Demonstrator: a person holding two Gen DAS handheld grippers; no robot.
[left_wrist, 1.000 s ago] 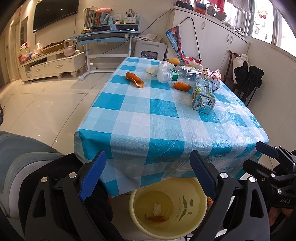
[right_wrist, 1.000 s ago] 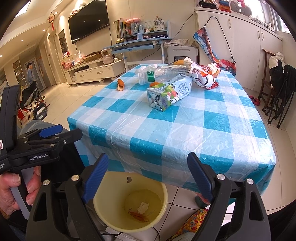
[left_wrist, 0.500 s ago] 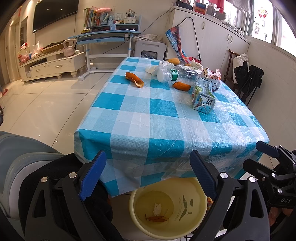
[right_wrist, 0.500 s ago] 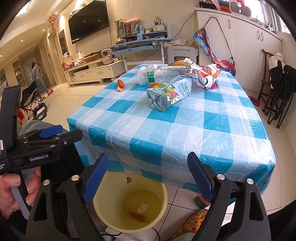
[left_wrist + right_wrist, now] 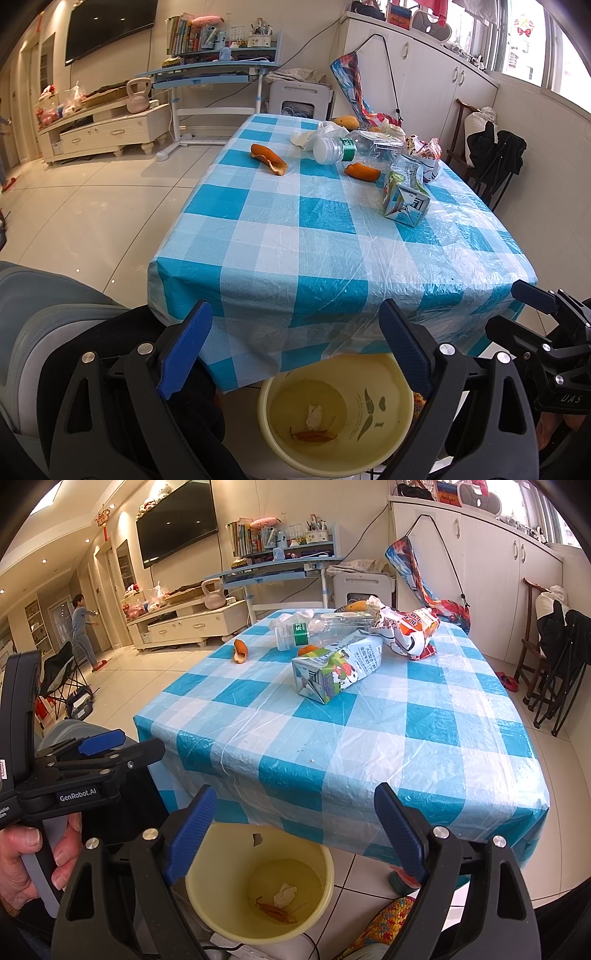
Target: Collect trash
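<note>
Trash lies on a blue-checked table (image 5: 295, 236) (image 5: 369, 746): a milk carton (image 5: 406, 195) (image 5: 336, 670), a clear plastic bottle (image 5: 340, 149) (image 5: 317, 629), orange peels (image 5: 267, 158) (image 5: 240, 651), and a crumpled snack bag (image 5: 410, 631). A yellow bin (image 5: 336, 413) (image 5: 258, 882) stands on the floor below the near table edge, holding a tissue wad and a peel. My left gripper (image 5: 295, 354) and right gripper (image 5: 295, 830) both hover open above the bin, with nothing between their fingers.
A grey chair (image 5: 40, 325) sits at lower left. A folding chair with dark clothes (image 5: 557, 657) stands right of the table. A desk and TV cabinet (image 5: 110, 129) line the far wall. A person (image 5: 83, 627) stands far down the room.
Neither gripper has moved and the trash lies as before. The person far off in the right wrist view has walked along the hallway.
</note>
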